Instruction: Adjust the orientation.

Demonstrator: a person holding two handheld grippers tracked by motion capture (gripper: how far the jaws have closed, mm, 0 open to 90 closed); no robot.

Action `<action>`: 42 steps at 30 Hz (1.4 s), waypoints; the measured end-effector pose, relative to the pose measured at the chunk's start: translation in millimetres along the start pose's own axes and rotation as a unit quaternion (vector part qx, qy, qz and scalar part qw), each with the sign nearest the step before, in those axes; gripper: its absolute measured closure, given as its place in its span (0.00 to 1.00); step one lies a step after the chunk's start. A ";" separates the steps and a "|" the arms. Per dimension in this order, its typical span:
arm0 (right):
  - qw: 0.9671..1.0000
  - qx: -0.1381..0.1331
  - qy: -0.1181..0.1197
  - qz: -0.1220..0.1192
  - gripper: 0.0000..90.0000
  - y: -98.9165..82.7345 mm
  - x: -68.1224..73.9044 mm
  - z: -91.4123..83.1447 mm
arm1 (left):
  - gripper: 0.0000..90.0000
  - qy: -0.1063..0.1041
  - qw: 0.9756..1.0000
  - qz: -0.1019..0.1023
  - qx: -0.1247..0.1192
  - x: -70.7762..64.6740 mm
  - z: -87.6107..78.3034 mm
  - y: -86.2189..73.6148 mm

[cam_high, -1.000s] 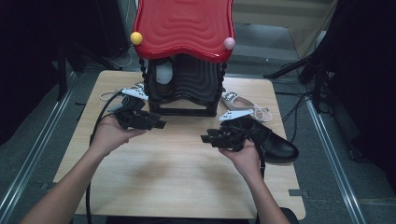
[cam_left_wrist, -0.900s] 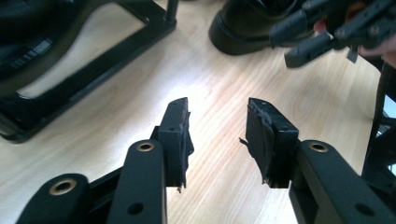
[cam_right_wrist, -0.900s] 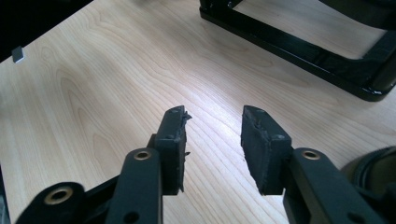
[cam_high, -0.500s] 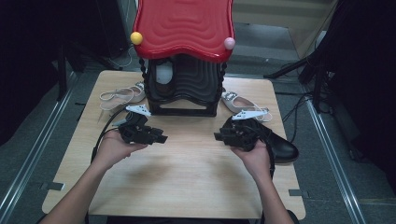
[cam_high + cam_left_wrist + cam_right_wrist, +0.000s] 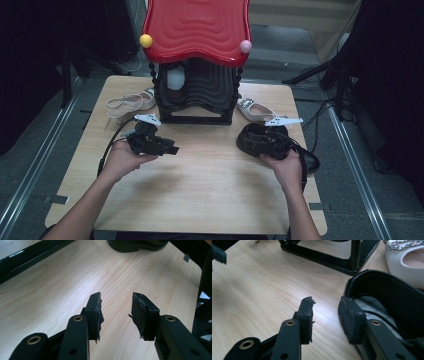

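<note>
A black shoe [image 5: 306,161] lies on the wooden table [image 5: 210,190] at the right, heel opening toward the rack. My right gripper [image 5: 252,141] hovers at that heel, open; in the right gripper view [image 5: 325,308] one pad [image 5: 350,315] stands at the shoe's [image 5: 387,297] rim, the other over bare wood, neither pressing. My left gripper [image 5: 173,149] is held low over the table's left half, pointing right. Its jaws [image 5: 116,307] stand open with nothing between them, and the black shoe [image 5: 137,245] lies farther ahead.
A black shoe rack [image 5: 197,87] with a red wavy roof [image 5: 195,30] stands at the back centre, its base bar [image 5: 324,257] near the right gripper. A white shoe [image 5: 130,102] lies left of it, another [image 5: 252,109] right. Table edges are close on both sides.
The right hand has moved right, up to the black shoe's heel. The left hand has sunk toward the table and come nearer the person. Both grippers' jaws stay apart.
</note>
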State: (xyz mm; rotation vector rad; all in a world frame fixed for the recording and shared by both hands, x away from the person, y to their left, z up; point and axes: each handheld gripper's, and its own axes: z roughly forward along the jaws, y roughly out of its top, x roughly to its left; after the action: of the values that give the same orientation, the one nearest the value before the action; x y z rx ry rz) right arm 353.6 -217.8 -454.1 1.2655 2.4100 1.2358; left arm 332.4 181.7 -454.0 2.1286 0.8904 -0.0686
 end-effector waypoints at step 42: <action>0.995 0.074 -0.008 0.059 0.95 22.8 15.8 26.6 | 0.73 -0.004 1.000 -0.004 -0.008 5.9 0.2 -5.3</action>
State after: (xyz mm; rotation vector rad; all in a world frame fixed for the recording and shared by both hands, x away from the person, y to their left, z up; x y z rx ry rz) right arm 370.1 -183.2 -451.1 1.4735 2.4876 1.0870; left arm 333.7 187.2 -459.6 2.1092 0.8926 -0.0747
